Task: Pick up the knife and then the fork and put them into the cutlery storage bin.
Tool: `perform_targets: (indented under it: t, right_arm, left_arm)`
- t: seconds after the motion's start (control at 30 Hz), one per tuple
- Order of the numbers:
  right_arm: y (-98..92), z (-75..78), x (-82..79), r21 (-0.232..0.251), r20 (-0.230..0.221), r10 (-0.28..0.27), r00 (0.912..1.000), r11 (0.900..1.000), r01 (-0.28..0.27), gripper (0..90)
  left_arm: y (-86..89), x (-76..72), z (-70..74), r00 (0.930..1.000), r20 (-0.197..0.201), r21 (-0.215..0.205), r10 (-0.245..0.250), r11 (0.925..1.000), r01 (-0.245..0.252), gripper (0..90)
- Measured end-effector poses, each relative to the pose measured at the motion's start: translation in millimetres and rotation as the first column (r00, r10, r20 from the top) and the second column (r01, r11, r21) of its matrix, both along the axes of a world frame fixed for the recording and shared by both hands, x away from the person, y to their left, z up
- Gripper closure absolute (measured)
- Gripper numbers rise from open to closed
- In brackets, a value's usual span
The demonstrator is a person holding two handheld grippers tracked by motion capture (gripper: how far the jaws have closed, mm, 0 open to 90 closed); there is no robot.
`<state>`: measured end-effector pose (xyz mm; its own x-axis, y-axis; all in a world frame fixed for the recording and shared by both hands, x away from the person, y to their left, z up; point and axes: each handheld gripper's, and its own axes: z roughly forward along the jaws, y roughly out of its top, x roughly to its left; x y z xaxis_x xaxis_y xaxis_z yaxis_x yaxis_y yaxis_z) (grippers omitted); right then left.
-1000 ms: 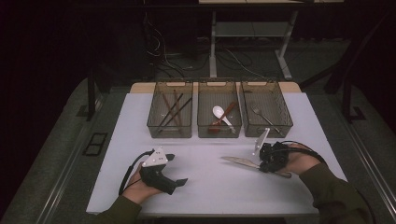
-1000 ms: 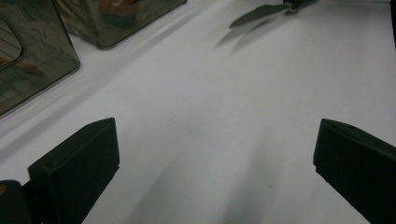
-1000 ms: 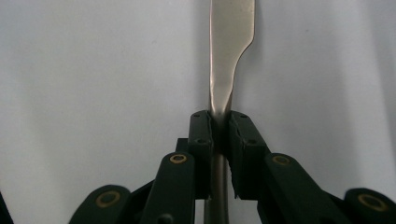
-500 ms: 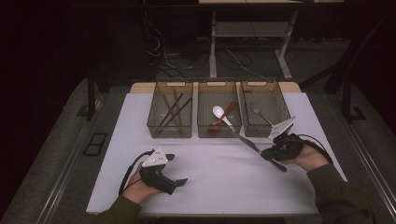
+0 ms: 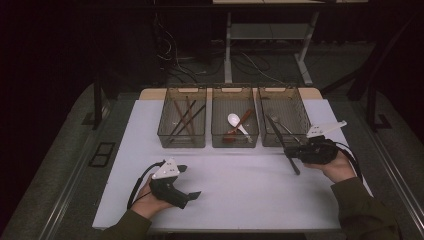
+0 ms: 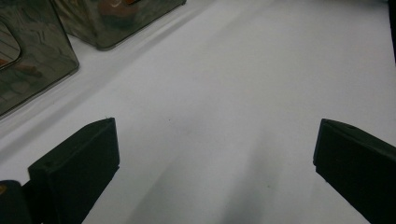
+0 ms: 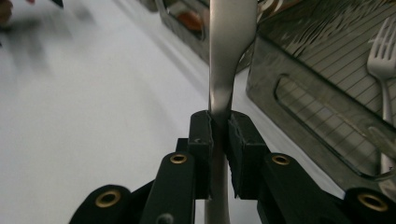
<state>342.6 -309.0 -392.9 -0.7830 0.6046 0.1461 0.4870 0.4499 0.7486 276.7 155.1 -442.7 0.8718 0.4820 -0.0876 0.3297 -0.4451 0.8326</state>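
From the high view, the right gripper [image 5: 294, 154] sits at the right side of the white table [image 5: 240, 195], just near of the rightmost of three clear bins, and it pinches a long metal utensil [image 5: 280, 141] partway along its handle. The utensil runs slantwise through the jaws: its far end reaches up over the near wall of the right bin [image 5: 283, 120], while its near end pokes out toward the table's middle. A fork [image 5: 286, 128] lies inside that bin. The middle bin [image 5: 234, 122] holds a white spoon [image 5: 234, 120], and the left bin [image 5: 183, 122] holds dark sticks. The left gripper [image 5: 189, 181] rests low on the near left of the table, well apart from the utensil, its jaws spread with nothing between them. In the left gripper view, the two black jaws stand wide apart over bare white table, with bin walls at the far left. In the right gripper view, the right gripper [image 7: 219, 135] has its jaws pressed tight on the utensil's [image 7: 229, 42] narrow metal handle, which rises straight up from the pads; the right bin [image 7: 327, 93] lies just to the right, with the fork [image 7: 385, 60] resting inside it.
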Motion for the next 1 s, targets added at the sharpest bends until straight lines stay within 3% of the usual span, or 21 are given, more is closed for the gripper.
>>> perform_targets:
  t: [0.23, 0.43, 0.7, 0.83, 1.0]
  right_arm:
    - [-9.9, 3.7, -1.3, 0.096, 0.056, -0.078, 0.9954, 0.993, 0.072, 79.8]
    - [-21.1, 17.3, 1.3, 0.18, 0.12, -0.163, 0.9793, 0.974, 0.14, 79.8]
    - [-26.8, 38.7, 8.9, 0.203, 0.19, -0.232, 0.9539, 0.96, 0.193, 79.8]
    - [-27.3, 50.8, 21.9, 0.218, 0.216, -0.27, 0.9383, 0.95, 0.223, 79.7]
    - [-26.0, 65.0, 39.8, 0.226, 0.23, -0.296, 0.9273, 0.943, 0.245, 79.8]
  left_arm:
    - [-0.1, 0.1, -0.1, 1.0, -0.001, -0.001, 0.0, 1.0, 0.0, 0.0]
    - [-0.3, 0.4, -0.3, 1.0, -0.001, -0.002, 0.004, 1.0, -0.004, 0.0]
    - [0.1, 0.8, -0.5, 1.0, -0.001, 0.0, 0.008, 1.0, -0.008, 0.0]
    - [0.1, 0.4, -0.5, 0.9999, -0.004, -0.001, 0.01, 1.0, -0.01, 0.0]
    - [0.6, 0.3, -0.5, 1.0, -0.004, -0.004, 0.008, 1.0, -0.008, 0.0]
